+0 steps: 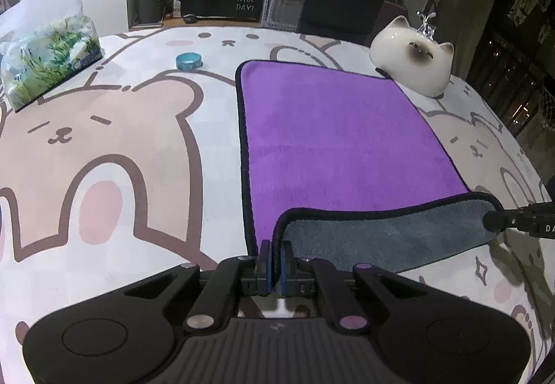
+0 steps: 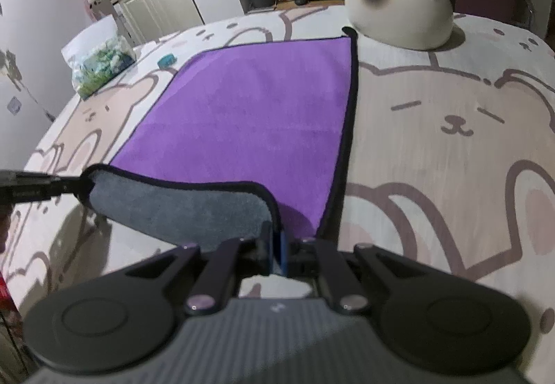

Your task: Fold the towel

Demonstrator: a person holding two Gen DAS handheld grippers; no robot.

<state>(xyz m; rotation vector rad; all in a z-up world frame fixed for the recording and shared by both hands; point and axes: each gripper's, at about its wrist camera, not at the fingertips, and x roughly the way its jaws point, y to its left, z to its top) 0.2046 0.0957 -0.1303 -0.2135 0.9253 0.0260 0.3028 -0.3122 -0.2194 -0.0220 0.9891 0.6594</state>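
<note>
1. Towel (image 1: 340, 141) lies flat on the table (image 1: 104, 158), purple side up, just beside the cat figurine (image 1: 412, 58) at its far right corner.
2. Left gripper (image 1: 274, 262): fingers together, clamped on the near-left corner of the towel's near edge.
3. Right gripper (image 2: 275, 252): fingers together, clamped on the near-right corner. Its tip also shows at the right edge of the left view.
4. Near edge is lifted off the table and curled over, so the grey underside (image 2: 180, 210) faces up between the two grippers.
5. Progress, my read: first fold only started. Corners are gripped and raised; most of the towel is still spread flat.
6. Left to do, judged: carry the near edge to the far edge, line up the black hems, release. Further folds may follow; can't tell how many are wanted.
7. Counts:
   - towels: 1
   - grippers: 2
   - cat figurines: 1
   - tissue packs (image 1: 45, 58): 1
   - teal rings (image 1: 189, 61): 1, probably a tape roll, too small to be sure
</note>
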